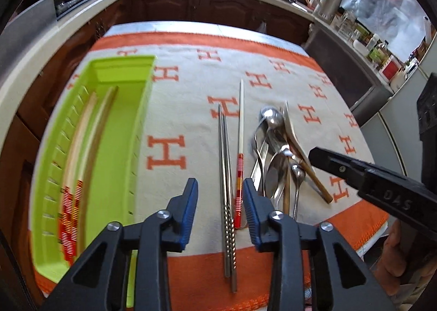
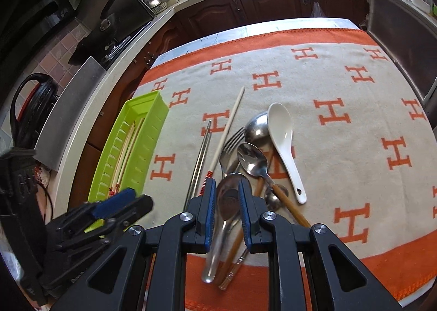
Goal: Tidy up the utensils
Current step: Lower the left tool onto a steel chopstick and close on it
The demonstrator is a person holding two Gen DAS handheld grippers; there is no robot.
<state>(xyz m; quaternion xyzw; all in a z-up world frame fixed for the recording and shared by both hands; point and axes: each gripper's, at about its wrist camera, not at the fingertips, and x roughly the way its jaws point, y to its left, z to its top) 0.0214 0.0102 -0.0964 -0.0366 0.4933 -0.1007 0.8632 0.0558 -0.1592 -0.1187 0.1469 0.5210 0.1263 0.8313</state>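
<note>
A lime green tray (image 1: 120, 130) (image 2: 144, 133) at the left of the cloth holds two pale chopsticks (image 1: 82, 141) with red ends. My left gripper (image 1: 220, 199) (image 2: 136, 200) hovers open over a pair of metal chopsticks (image 1: 225, 169) (image 2: 200, 155) and a white red-ended chopstick (image 1: 241, 125) (image 2: 229, 125); its pads touch neither. To their right is a heap of metal spoons (image 1: 273, 130), a fork (image 2: 232, 141), a wooden-handled spoon (image 2: 252, 159) and a white ceramic spoon (image 2: 284, 139). My right gripper (image 2: 227, 199) (image 1: 316, 156) hangs above the heap, its jaws narrowly open, with a steel spoon (image 2: 229, 201) lying below the gap.
The cream cloth with orange H marks (image 2: 341, 125) covers the table; its orange hem (image 1: 355, 223) runs along the near edge. Dark wood cabinets (image 1: 218, 8) and a pale counter (image 2: 114, 70) surround the table. A hand (image 1: 396, 253) holds the right gripper.
</note>
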